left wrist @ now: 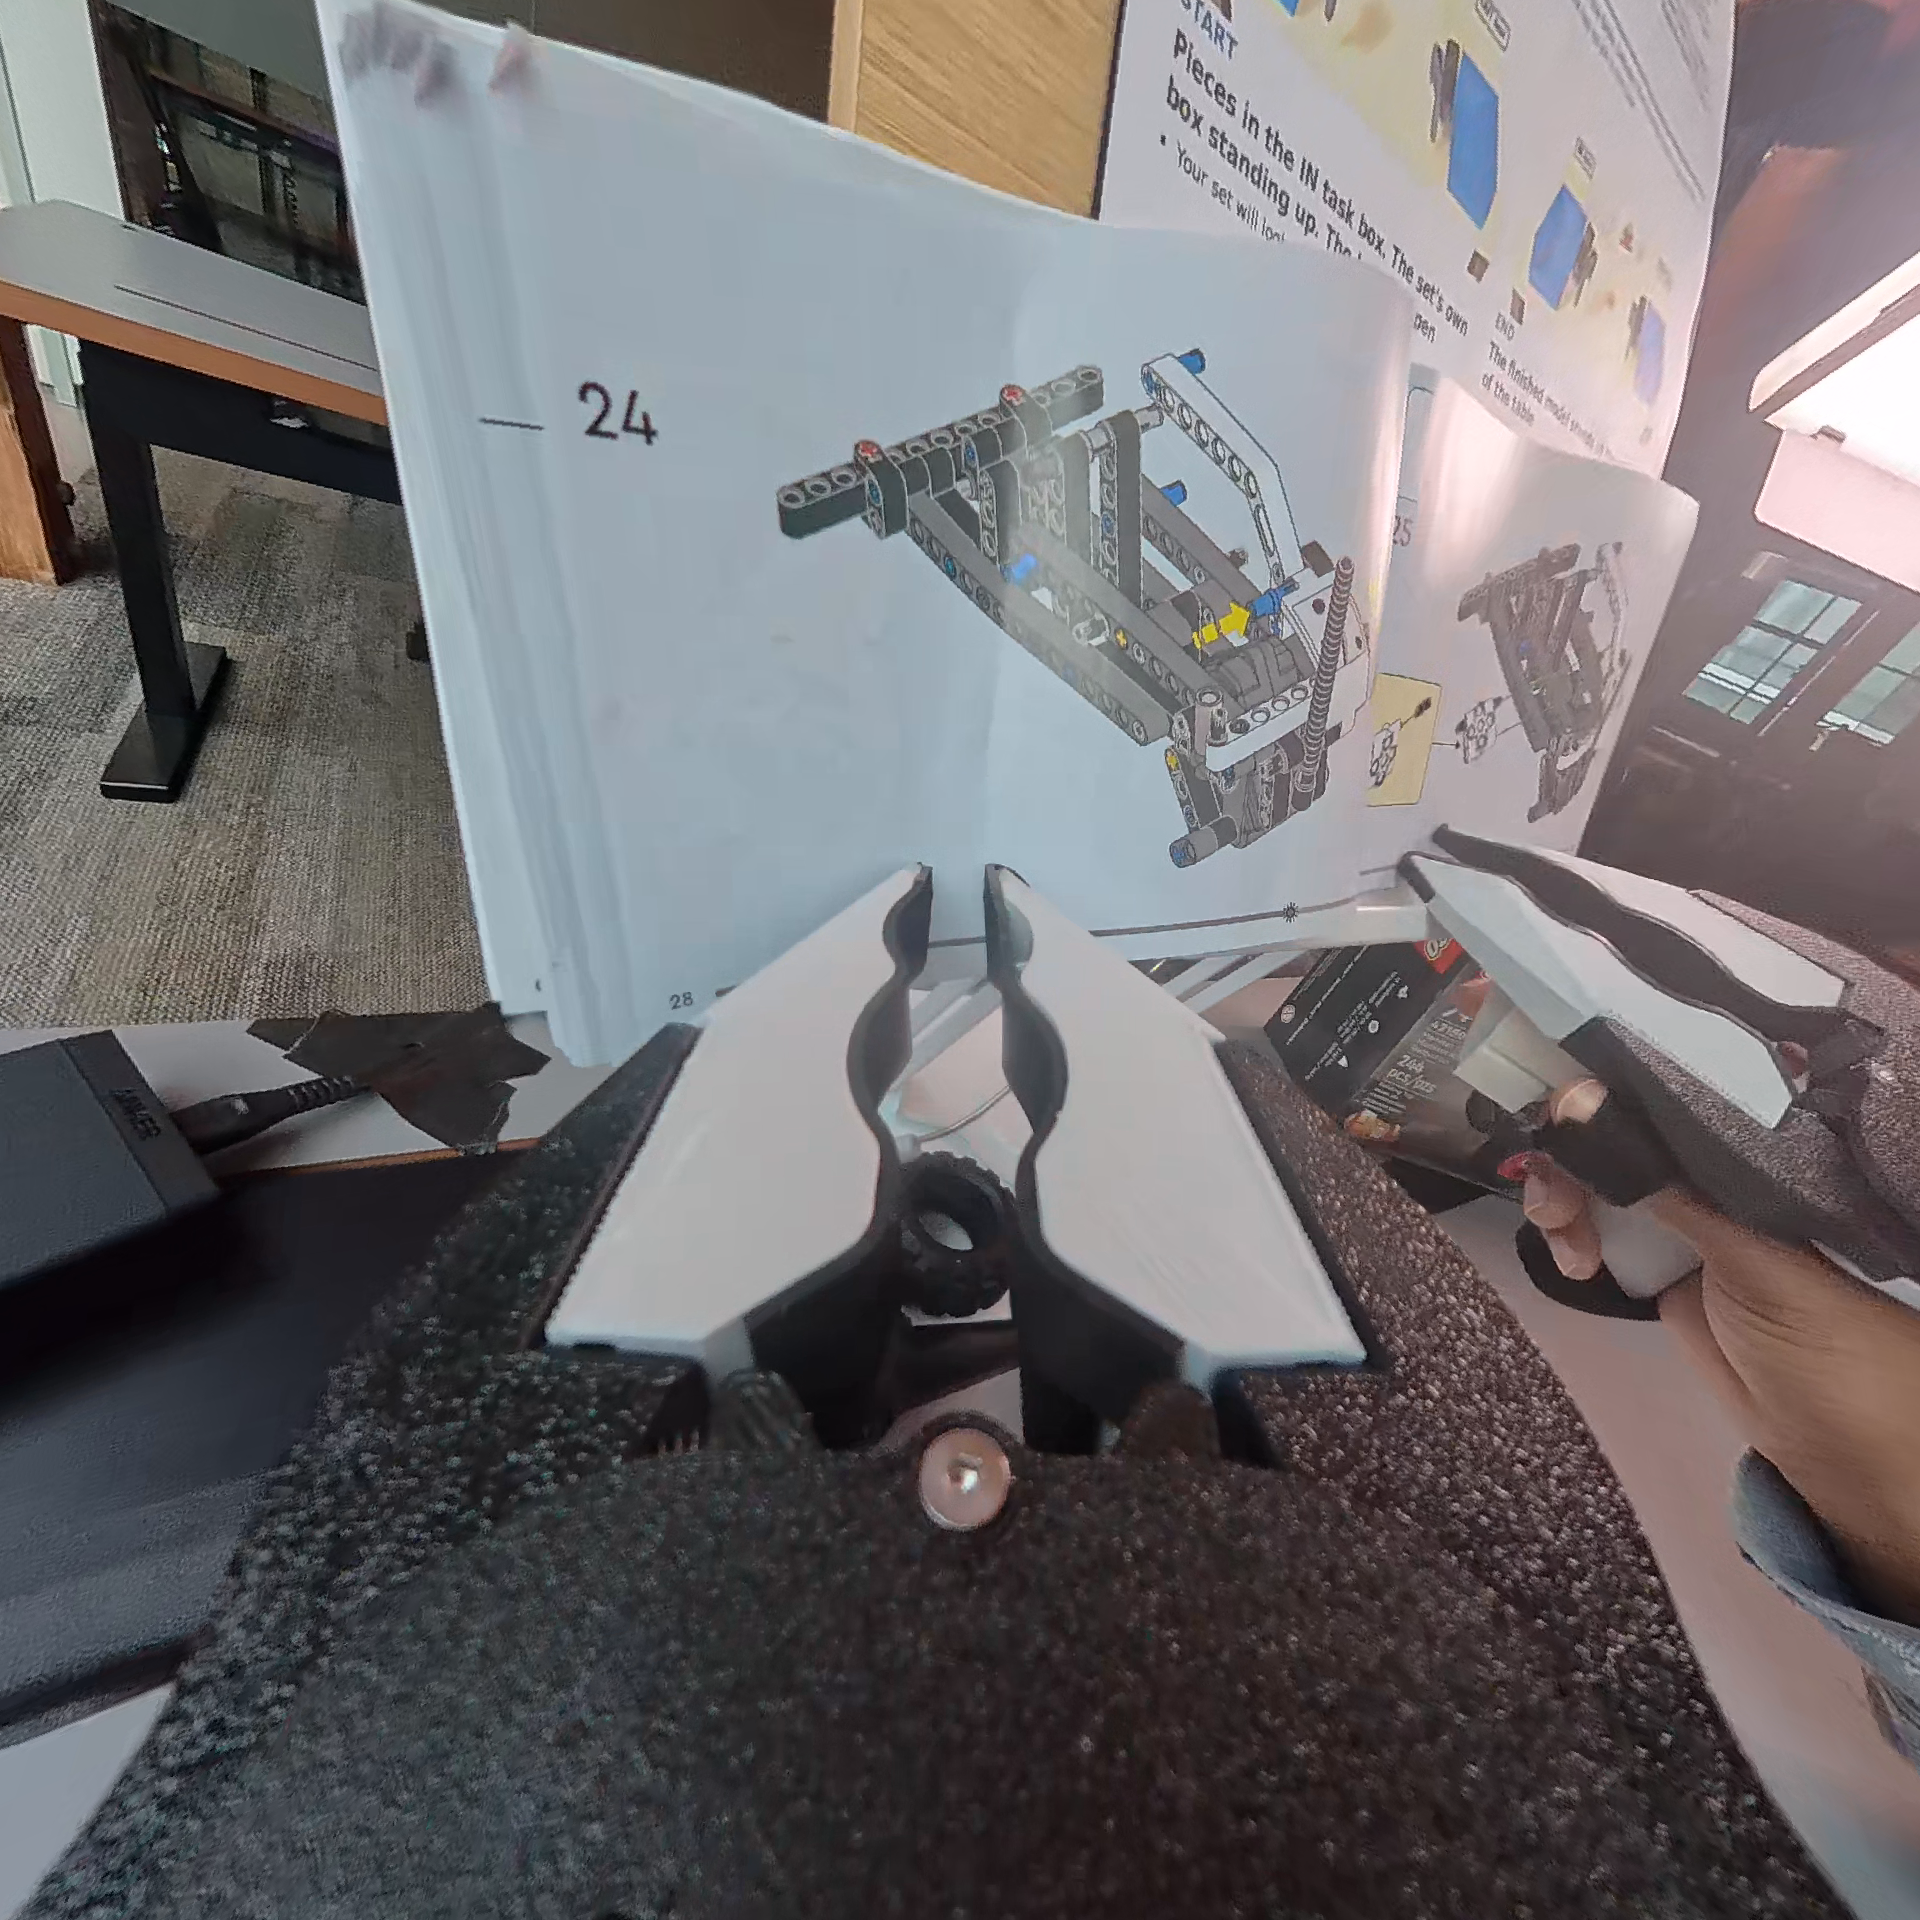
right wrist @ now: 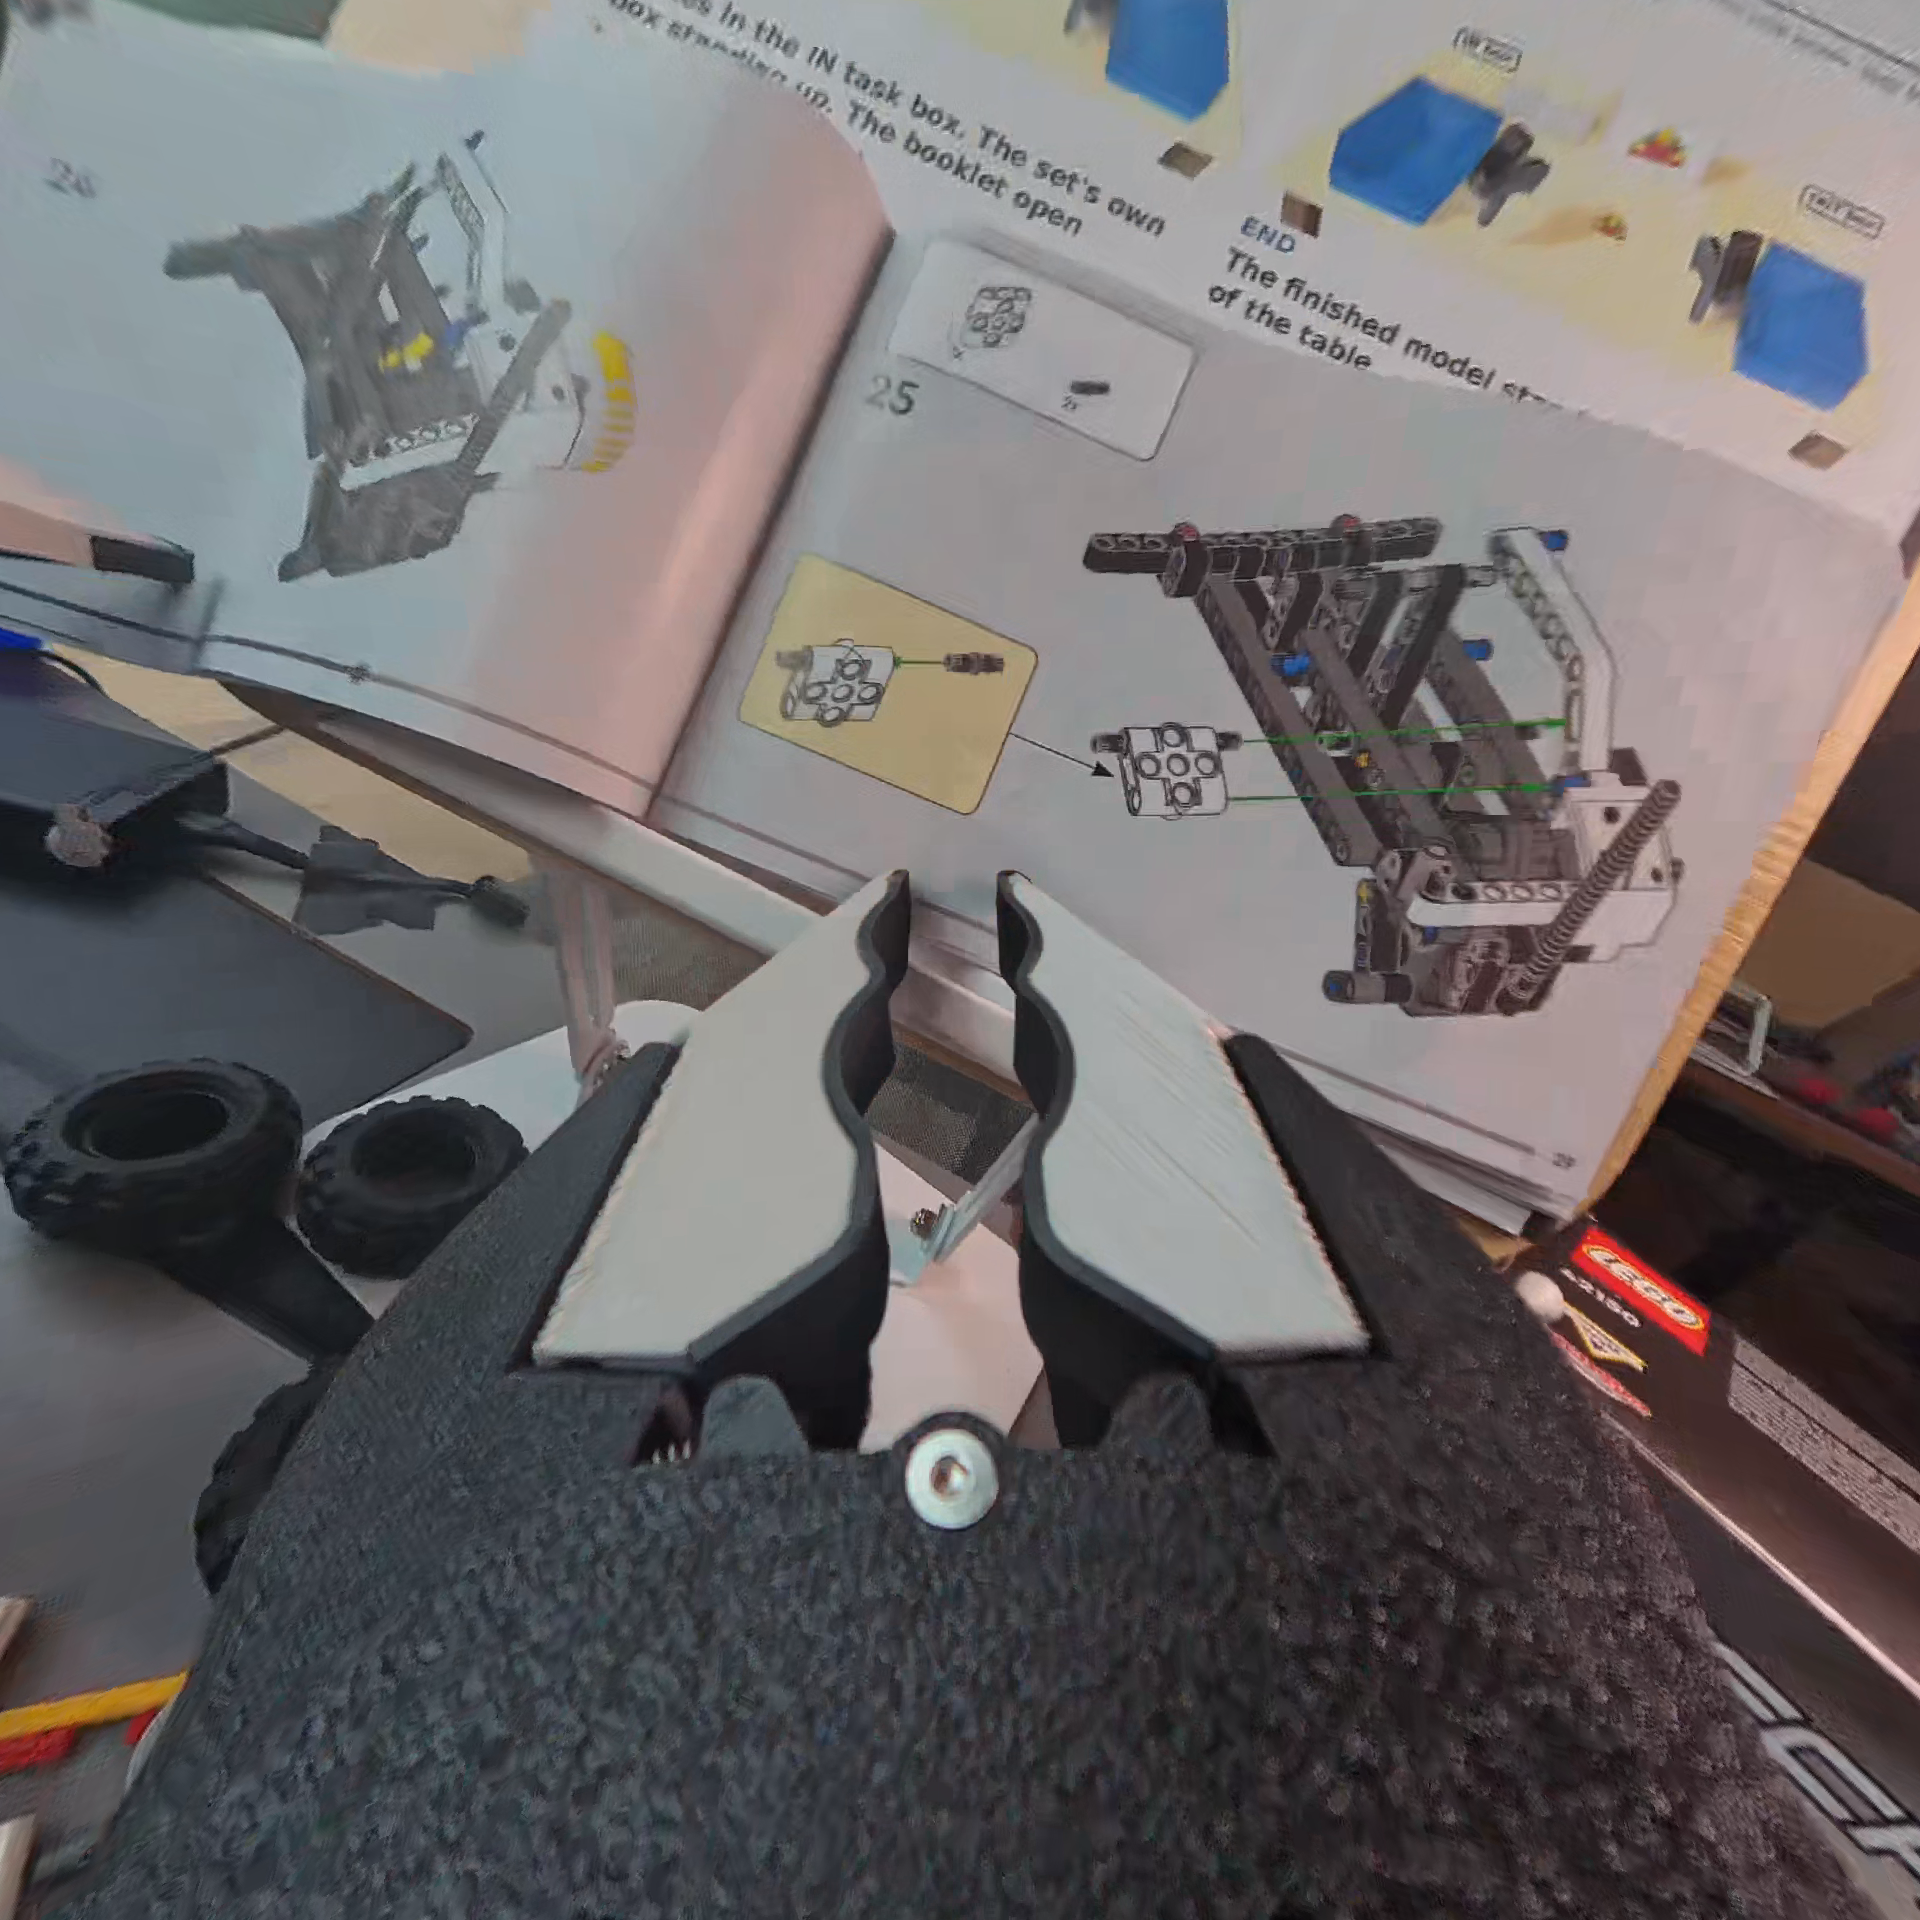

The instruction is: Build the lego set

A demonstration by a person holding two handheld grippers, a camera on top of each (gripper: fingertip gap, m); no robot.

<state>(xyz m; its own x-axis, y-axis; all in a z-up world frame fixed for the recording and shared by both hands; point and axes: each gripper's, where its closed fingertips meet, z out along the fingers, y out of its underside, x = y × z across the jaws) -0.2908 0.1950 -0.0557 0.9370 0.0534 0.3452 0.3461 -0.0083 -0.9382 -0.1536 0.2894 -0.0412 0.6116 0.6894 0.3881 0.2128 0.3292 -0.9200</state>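
Note:
The open instruction booklet (left wrist: pixel 831 623) stands upright on a white wire stand (right wrist: pixel 592 987); it also shows in the right wrist view (right wrist: pixel 1039 623). My left gripper (left wrist: pixel 956 883) points at its left page, jaws a narrow gap apart and empty. A black tyre (left wrist: pixel 951 1236) shows through the gap, lying on the table below. My right gripper (right wrist: pixel 951 894) points at the right page, jaws a narrow gap apart and empty. It also shows in the left wrist view (left wrist: pixel 1429 847), held by a hand (left wrist: pixel 1766 1351). Two black tyres (right wrist: pixel 156 1143) (right wrist: pixel 405 1174) lie on the table left of it.
A black Lego box (right wrist: pixel 1662 1351) lies at the right beneath the booklet. A dark device with a taped cable (left wrist: pixel 83 1143) sits at the left. A printed sheet (left wrist: pixel 1403 156) leans behind the booklet. Yellow and red pieces (right wrist: pixel 83 1714) lie at the lower left. Across from one pair of fingers to the other is roughly 15 cm.

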